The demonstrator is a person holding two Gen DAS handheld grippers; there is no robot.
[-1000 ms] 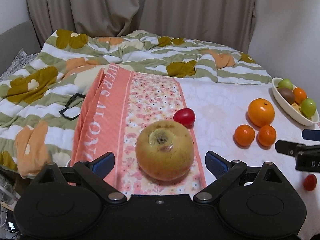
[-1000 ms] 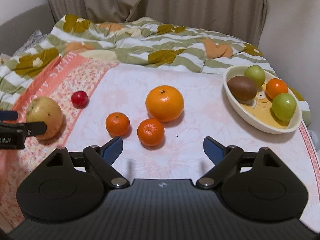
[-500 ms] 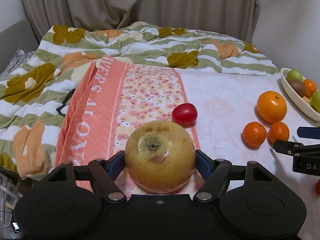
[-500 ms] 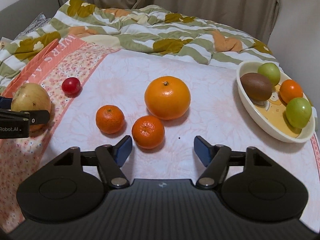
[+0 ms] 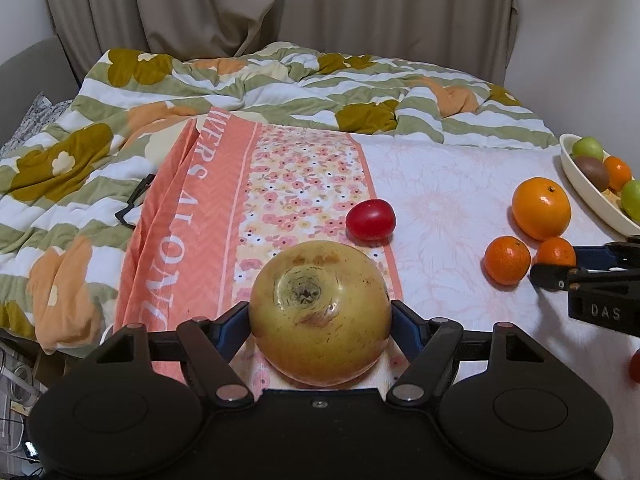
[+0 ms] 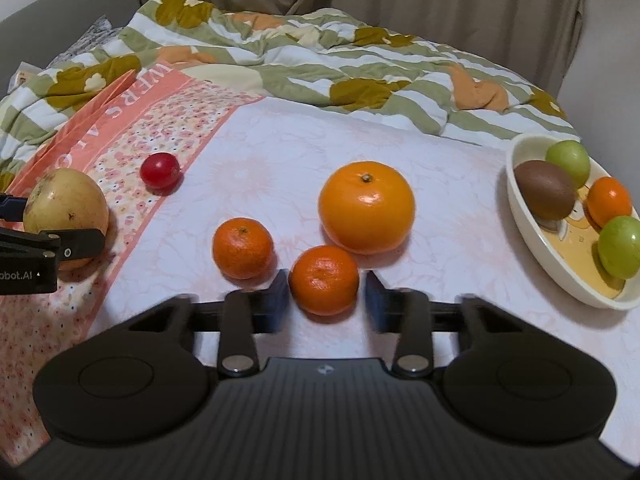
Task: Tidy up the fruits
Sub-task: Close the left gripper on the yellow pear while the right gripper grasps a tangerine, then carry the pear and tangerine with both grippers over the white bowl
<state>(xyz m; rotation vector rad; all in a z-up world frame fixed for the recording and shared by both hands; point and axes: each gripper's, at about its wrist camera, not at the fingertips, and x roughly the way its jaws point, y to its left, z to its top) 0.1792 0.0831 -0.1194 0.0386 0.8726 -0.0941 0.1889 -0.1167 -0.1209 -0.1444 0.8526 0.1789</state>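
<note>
1. Right wrist view: the right gripper [image 6: 325,298] brackets the nearest small mandarin [image 6: 323,279] at lower centre of the frame. Its fingers [image 6: 276,300] have just been closing and now stand narrow, a sliver of gap showing on each side of the fruit; whether the pads already press cannot be told.
2. Risk there: the mandarin is round and sits near the fingertips, so it could squirt forward toward the large orange [image 6: 366,206] just behind it, or roll into the second mandarin [image 6: 242,247] at its left.
3. Left wrist view: the left gripper [image 5: 320,322] is clamped on the big yellow fruit [image 5: 319,312] at lower centre, its fingers [image 5: 230,326] about half spread and touching the fruit's 2 flanks.
4. Risk there: the fruit is wide, smooth and probably heavy, gripped below its widest part, so it may slip or twist during a lift, and a drop could knock the red tomato [image 5: 370,219] just beyond it.
5. The bowl [image 6: 532,240] at the right edge already holds 4 fruits; adding large pieces could crowd it, and they may roll out.
</note>
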